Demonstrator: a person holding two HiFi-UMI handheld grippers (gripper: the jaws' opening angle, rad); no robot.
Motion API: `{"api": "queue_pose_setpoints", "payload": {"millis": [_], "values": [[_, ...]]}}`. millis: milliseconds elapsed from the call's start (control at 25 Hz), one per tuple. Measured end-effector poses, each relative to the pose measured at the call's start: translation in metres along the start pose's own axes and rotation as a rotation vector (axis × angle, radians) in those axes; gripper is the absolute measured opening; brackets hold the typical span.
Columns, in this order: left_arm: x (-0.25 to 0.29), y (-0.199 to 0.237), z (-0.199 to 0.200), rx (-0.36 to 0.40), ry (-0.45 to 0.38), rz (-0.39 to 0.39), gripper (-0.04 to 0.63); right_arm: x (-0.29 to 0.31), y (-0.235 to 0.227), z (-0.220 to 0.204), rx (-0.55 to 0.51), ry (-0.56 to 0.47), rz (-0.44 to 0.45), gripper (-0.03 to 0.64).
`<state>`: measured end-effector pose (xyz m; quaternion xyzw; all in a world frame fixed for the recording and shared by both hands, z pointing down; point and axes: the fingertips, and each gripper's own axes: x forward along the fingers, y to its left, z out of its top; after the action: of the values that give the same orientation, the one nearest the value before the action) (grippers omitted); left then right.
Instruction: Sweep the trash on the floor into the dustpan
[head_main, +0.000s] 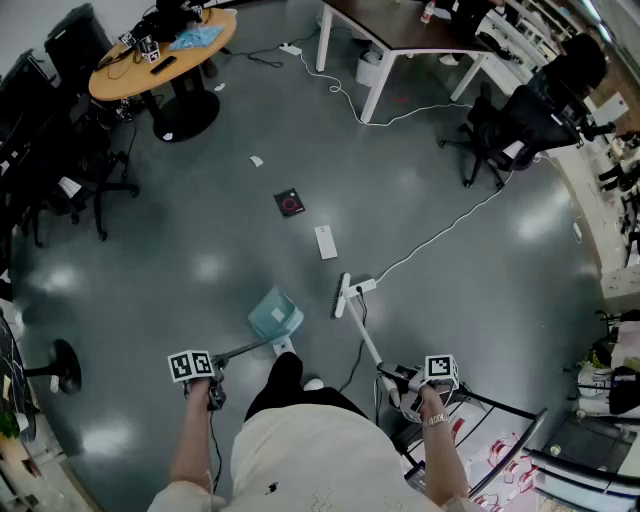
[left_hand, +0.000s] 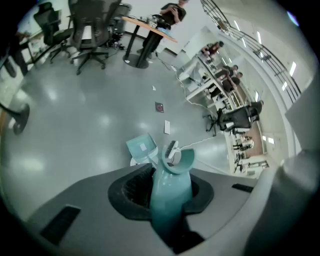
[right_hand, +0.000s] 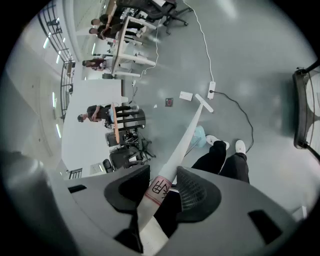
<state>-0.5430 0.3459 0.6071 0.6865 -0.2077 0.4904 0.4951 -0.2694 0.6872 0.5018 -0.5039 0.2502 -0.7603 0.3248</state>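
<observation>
Dustpan (head_main: 275, 315) pinched by handle in left gripper (left_hand: 169, 194); right gripper (right_hand: 161, 192) clamped on broom (head_main: 343, 296) stick; paper scrap (head_main: 326, 242) beyond

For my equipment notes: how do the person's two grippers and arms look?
The left gripper and right gripper have grey bodies, black ribbed fingers and a cube with black-and-white square markers. Pale beige short sleeves; a wristband on the right.

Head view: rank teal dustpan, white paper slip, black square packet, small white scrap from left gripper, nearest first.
1. Teal dustpan, just ahead of left gripper
2. White paper slip, ahead-right
3. Black square packet, beyond it
4. Small white scrap, farthest
</observation>
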Motion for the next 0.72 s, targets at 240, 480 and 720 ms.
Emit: {"api": "queue_pose_setpoints", "payload": {"millis": [240, 480, 720], "values": [[0.059, -0.052, 0.097, 0.411, 0.127, 0.088, 0.092, 0.017, 0.046, 0.095, -0.023, -0.061, -0.005, 0.161], [0.111, -0.094, 0.153, 0.656, 0.255, 0.146, 0.092, 0.019, 0.079, 0.196, -0.075, -0.045, -0.049, 0.161], [0.167, -0.130, 0.196, 0.812, 0.366, 0.225, 0.092, 0.039, 0.111, 0.336, -0.148, 0.059, -0.131, 0.161]]}}
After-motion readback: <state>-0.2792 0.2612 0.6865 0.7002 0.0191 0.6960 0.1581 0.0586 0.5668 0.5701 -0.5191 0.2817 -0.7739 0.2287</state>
